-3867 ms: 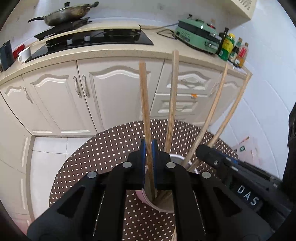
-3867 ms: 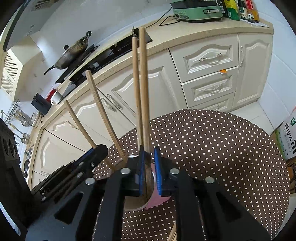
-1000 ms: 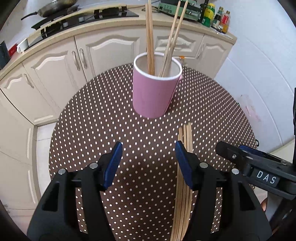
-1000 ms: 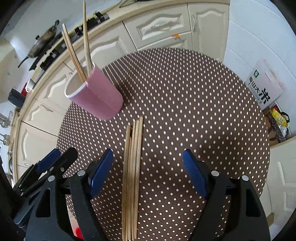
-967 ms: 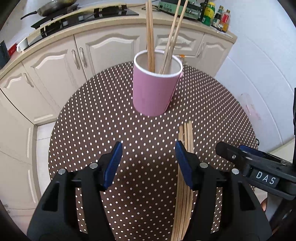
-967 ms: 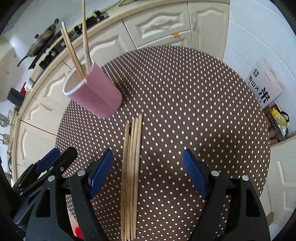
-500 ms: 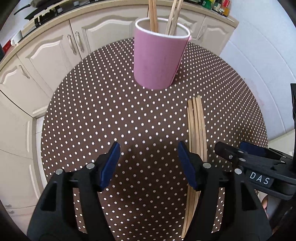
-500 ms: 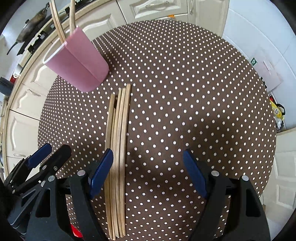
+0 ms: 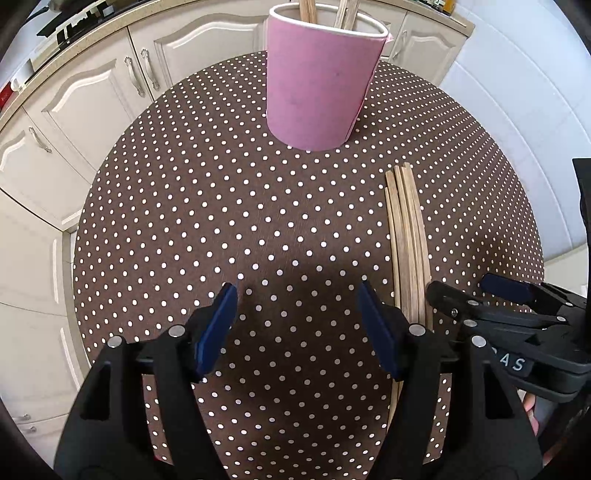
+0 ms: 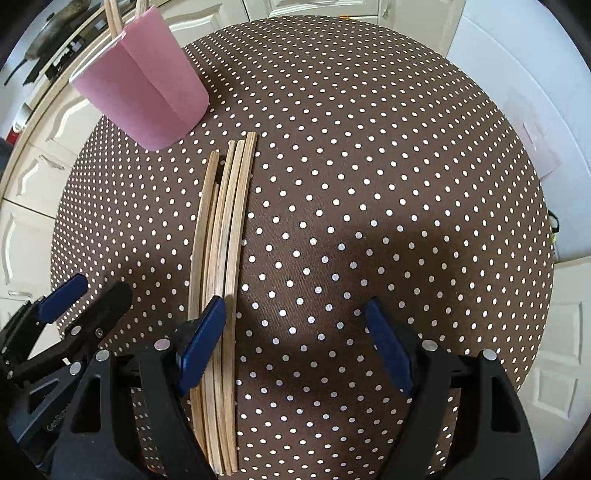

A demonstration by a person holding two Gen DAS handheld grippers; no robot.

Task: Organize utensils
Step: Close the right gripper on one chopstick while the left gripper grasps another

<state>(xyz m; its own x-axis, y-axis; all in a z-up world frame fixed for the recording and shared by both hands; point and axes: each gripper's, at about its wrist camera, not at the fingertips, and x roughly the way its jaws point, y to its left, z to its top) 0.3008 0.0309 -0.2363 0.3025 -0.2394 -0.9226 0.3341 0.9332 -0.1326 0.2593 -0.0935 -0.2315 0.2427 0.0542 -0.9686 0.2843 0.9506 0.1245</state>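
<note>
A pink cup [image 9: 319, 79] stands at the far side of the round brown polka-dot table [image 9: 207, 192] with several wooden chopsticks [image 9: 308, 7] upright in it. The cup also shows in the right wrist view [image 10: 142, 90]. A bundle of several loose chopsticks [image 10: 225, 240] lies flat on the table, in the left wrist view [image 9: 408, 236] too. My left gripper [image 9: 297, 315] is open and empty, just left of the bundle. My right gripper [image 10: 295, 338] is open and empty; its left finger sits over the bundle's near part.
Cream kitchen cabinets [image 9: 92, 92] stand behind the table, with a black cooktop [image 9: 70, 22] on the counter. A white tiled wall [image 9: 517, 92] lies to the right. The table edge falls away to the floor on all sides.
Both grippers have let go of the chopsticks in the cup, opened, and pulled back and down toward the table. The loose bundle now lies close under the right gripper.
</note>
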